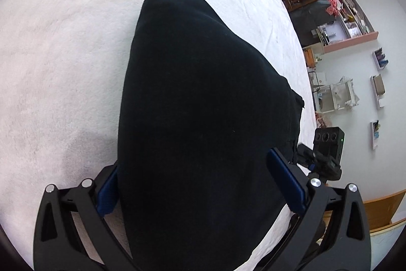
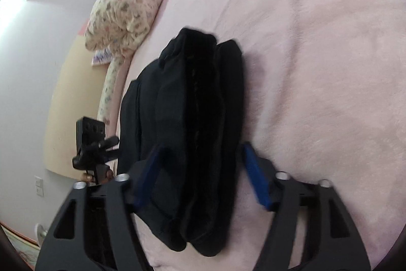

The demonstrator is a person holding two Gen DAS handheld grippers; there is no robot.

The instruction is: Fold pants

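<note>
From the left wrist camera we see the black pants (image 1: pixel 203 103) lying on a pale pink bed (image 1: pixel 63 55), spread as one broad dark panel that narrows to a rounded end farther up the bed. The left claw (image 1: pixel 200 184) has its two blue-padded fingers (image 1: pixel 285 182) spread wide apart, one on each side of the near part of the cloth, which fills the gap between them. We cannot tell whether the pads touch the fabric. To the right, past the pants' edge, the right claw's camera unit (image 1: pixel 328 144) shows beside the bed edge. Beyond the bed lie cluttered shelves (image 1: pixel 350 17) and small wall racks (image 1: pixel 378 90).

From the right wrist camera we see the same pants (image 2: pixel 187 133), here as a thick bundle of several stacked layers with the folded edges facing us, resting on the pink bed (image 2: pixel 317 67). The picture is slightly blurred. The right claw (image 2: pixel 203 174) is also open, its blue fingers (image 2: pixel 255 175) standing on either side of the bundle's near end; the left-hand finger overlaps the cloth in the picture, the other sits just beside it. The left claw's camera unit (image 2: pixel 92 144) appears at the left of the bundle. A floral pillow (image 2: pixel 127 6) lies at the bed's far left edge.
</note>
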